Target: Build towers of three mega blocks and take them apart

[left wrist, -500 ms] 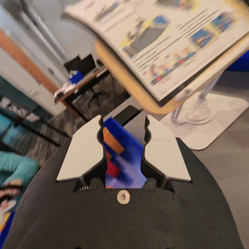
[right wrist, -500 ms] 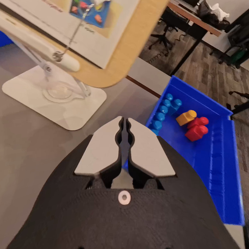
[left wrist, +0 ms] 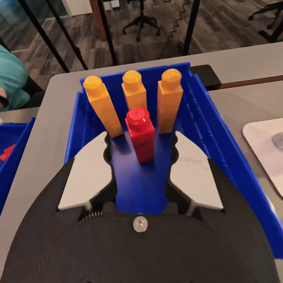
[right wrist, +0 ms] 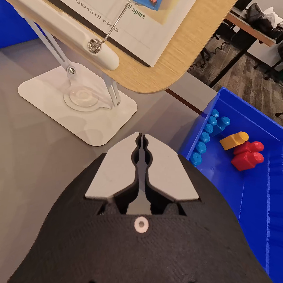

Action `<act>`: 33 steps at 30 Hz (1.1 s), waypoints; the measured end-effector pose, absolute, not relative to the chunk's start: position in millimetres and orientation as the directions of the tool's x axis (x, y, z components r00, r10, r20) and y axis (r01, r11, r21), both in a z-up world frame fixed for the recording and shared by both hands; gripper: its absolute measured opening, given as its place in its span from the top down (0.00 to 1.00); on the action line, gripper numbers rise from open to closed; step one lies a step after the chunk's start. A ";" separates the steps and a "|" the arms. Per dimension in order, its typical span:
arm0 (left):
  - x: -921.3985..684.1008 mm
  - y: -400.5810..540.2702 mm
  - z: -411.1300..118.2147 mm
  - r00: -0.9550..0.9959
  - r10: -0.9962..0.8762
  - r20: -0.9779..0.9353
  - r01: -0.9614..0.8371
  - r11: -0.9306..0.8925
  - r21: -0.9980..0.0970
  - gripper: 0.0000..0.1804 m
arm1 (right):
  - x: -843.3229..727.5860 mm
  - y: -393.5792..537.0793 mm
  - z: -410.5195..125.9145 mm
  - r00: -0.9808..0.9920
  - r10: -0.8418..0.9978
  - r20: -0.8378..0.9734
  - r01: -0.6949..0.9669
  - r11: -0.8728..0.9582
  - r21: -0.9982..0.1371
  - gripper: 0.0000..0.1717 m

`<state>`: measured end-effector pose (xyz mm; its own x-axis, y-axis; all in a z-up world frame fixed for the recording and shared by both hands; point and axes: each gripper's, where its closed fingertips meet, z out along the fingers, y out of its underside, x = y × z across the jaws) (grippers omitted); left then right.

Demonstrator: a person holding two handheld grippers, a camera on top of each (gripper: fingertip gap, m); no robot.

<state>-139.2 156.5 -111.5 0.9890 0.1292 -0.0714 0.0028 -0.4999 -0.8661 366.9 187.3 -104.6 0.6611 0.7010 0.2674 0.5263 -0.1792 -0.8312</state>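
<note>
Four towers stood in the blue bin: three orange at its far wall, the red tower nearer. My left gripper, fingers apart, faced it; the right gripper was closed, empty. I judged gripping red came next.

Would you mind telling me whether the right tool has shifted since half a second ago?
Barely, if at all: the right tool still points past the white stand base, with the blue bin to its right, framed as before.
</note>
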 end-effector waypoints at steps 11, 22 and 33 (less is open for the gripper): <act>-136.0 186.6 -138.3 0.997 0.080 -0.003 0.043 -0.568 -0.822 0.80 | 368.0 184.9 -102.1 0.654 0.708 0.266 0.519 -0.163 -0.839 0.99; -84.8 131.1 -46.9 0.976 -0.208 -0.064 -0.141 -0.385 -0.912 0.80 | 358.1 179.7 -107.1 0.605 0.757 0.246 0.518 -0.140 -0.844 1.00; 99.4 40.7 -1.3 0.584 -0.805 -0.106 -0.359 -0.139 -0.923 0.80 | 350.6 169.6 -108.4 0.527 0.839 0.138 0.441 -0.130 -0.888 0.98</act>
<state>99.4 40.7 -1.3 0.5836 -0.8051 -0.1062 -0.3591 -0.1386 -0.9229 350.6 169.6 -108.4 0.5268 0.8387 0.1384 0.4407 -0.1303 -0.8881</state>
